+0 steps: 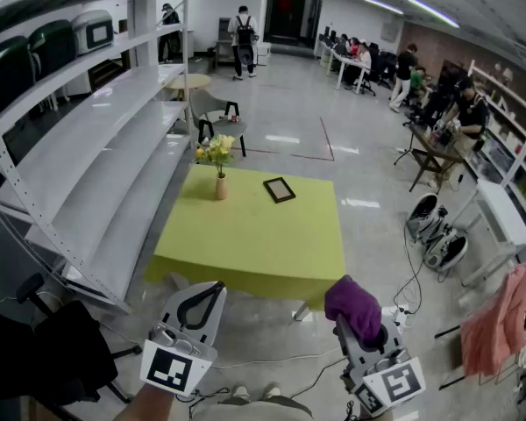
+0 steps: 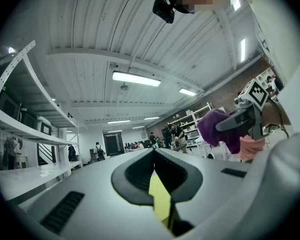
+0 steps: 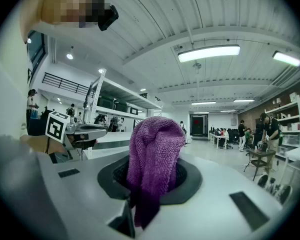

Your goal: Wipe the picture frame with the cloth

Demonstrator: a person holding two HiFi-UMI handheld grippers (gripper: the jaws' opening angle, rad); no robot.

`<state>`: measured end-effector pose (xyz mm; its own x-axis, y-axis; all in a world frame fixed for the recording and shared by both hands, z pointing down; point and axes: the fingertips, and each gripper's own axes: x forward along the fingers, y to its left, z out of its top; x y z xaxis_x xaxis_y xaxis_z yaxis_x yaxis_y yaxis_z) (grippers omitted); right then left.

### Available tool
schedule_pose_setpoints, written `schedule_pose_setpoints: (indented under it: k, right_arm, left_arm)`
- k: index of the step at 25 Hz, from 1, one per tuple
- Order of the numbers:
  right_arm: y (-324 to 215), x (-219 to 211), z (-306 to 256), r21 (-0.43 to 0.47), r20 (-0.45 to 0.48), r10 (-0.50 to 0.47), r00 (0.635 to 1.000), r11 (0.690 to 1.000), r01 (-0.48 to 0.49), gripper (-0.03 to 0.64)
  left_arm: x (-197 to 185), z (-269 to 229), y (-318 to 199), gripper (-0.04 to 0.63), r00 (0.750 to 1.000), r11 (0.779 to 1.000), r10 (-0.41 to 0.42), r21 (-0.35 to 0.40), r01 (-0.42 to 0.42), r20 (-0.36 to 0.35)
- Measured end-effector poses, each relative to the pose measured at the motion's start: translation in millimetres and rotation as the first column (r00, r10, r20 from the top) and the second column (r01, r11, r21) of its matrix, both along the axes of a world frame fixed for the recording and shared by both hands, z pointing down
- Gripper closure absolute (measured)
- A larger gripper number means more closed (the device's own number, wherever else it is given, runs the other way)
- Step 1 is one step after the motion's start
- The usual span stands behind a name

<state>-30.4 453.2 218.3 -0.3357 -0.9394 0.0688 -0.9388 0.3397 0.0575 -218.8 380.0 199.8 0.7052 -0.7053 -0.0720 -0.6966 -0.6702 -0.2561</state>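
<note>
Open-plan lab or workshop, white metal shelving [image 1: 96, 139], staffed desks [image 1: 355, 64], ceiling strip lights [image 3: 209, 52]

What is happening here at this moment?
A person holds a gripper in each hand and stands back from the yellow-green table. The right gripper is clamped on a purple cloth. The left gripper is shut and empty. The picture frame lies flat on the table, not yet touched, near a vase of flowers.
</note>
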Motion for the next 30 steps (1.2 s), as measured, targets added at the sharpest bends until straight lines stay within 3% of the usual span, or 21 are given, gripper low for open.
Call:
schedule_pose_setpoints:
  k: [24,30]
  right_arm:
    - [-23,96,-5,0.007,0.008,-0.039,0.999,0.999,0.039,0.528]
    - [-22,116,3,0.005,0.002,-0.087,0.996,0.996,0.087,0.528]
  left_arm:
    - [89,0,-8,0.588,0.999,0.998,-0.035,-0.057,0.034,-0.012]
    - [110,0,-2,0.588,0.997,0.997,-0.071,-0.036,0.071,-0.001]
